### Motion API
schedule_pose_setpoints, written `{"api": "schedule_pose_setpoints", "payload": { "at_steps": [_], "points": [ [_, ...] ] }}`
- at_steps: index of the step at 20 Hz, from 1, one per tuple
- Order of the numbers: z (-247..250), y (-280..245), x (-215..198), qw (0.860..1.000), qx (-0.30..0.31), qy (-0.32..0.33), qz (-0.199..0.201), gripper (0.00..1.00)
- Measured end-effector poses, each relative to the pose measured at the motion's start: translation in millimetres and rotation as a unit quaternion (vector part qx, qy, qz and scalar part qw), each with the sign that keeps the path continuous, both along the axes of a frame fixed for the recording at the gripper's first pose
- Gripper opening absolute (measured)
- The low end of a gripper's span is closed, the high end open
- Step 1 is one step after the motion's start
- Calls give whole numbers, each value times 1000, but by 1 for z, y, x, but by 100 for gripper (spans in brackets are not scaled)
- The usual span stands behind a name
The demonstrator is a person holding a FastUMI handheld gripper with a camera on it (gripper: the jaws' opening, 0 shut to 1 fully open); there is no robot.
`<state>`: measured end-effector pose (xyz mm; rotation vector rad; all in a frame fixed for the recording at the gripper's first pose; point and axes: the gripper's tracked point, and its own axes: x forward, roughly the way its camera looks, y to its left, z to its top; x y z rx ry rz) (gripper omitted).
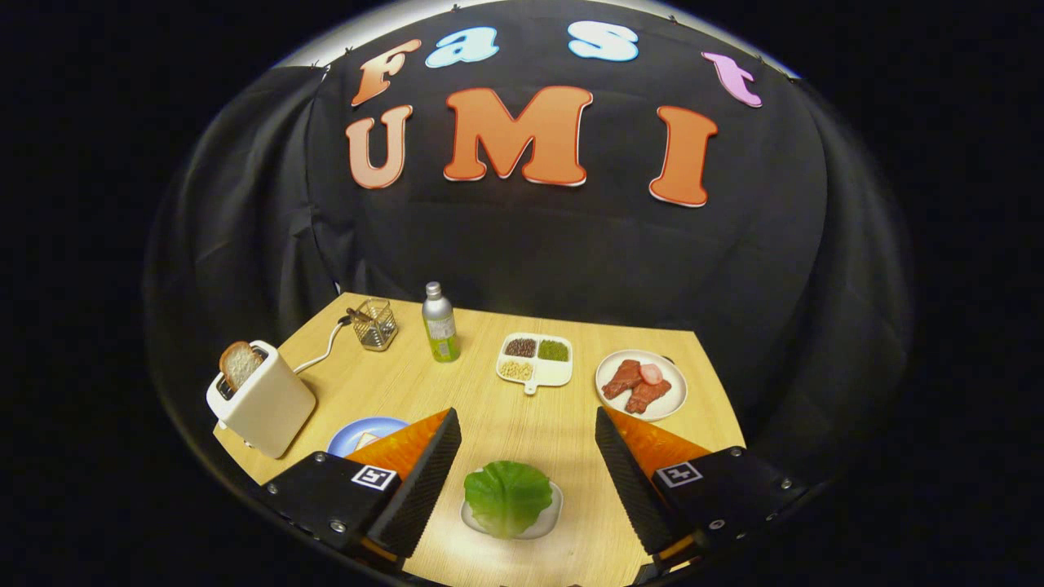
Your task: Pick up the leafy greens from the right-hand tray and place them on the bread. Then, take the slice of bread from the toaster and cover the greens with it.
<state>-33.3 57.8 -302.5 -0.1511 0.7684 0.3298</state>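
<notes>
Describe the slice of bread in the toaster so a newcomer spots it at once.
On the wooden table, beyond the open gripper, find the cream toaster near the blue plate. The bread slice sticks up from its slot, the only browned, crusted thing there.

Greens point(508, 496) on a tray point(553, 512) lie between the wide-apart fingers point(424, 477); toaster point(265, 401) holding bread point(240, 363) stands far left.
</notes>
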Motion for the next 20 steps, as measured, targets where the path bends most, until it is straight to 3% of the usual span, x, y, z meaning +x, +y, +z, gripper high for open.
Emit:
{"api": "schedule_pose_setpoints", "payload": {
  "at_steps": [9,20],
  "points": [
    [-90,5,-36,991,-28,128,35,100],
    [-172,-6,-65,965,-80,232,88,100]
  ]
}}
